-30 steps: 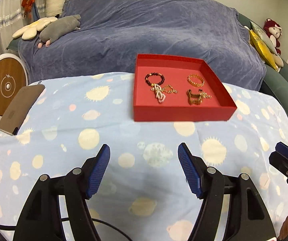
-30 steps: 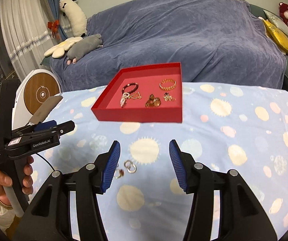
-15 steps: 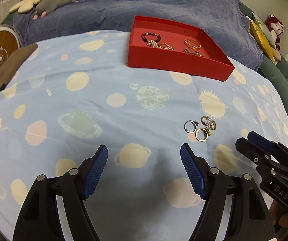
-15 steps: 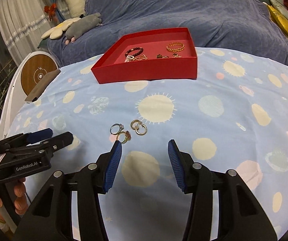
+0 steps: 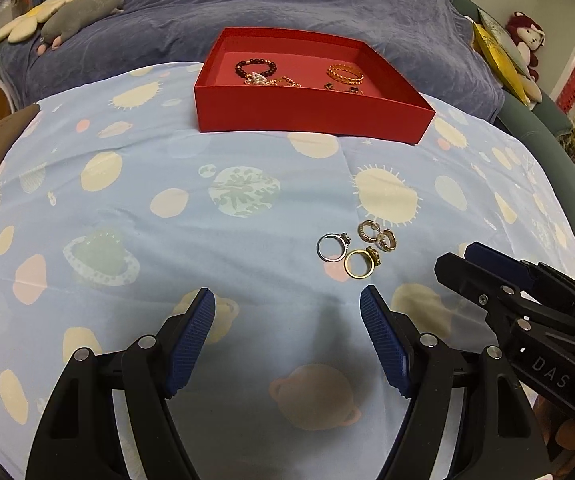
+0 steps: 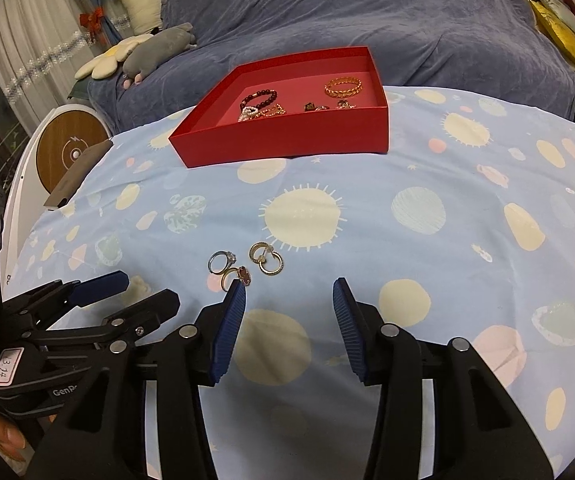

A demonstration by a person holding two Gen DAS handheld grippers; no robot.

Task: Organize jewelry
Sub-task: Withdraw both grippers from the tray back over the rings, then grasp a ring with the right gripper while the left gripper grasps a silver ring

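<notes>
While second ago both views showed mostly red tray (image 5: pixel 311 118) and sofa, both grippers now tipped lower over desk (image 5: pixel 127 200); ring cluster fills near view. Right gripper (image 6: pixel 289 292) jaws have just been closing, half-wide, nothing between; left pad's tip at gold ring with red stone (image 6: pixel 240 275), contact unclear. Left gripper (image 5: pixel 287 300) jaws wide, empty, hovering just short of silver ring (image 5: pixel 331 246), gold ring (image 5: pixel 361 264), hoop earrings (image 5: pixel 379 236). Bracelets inside tray.

Dim, sharp, soft shadows, fisheye-warped edges
</notes>
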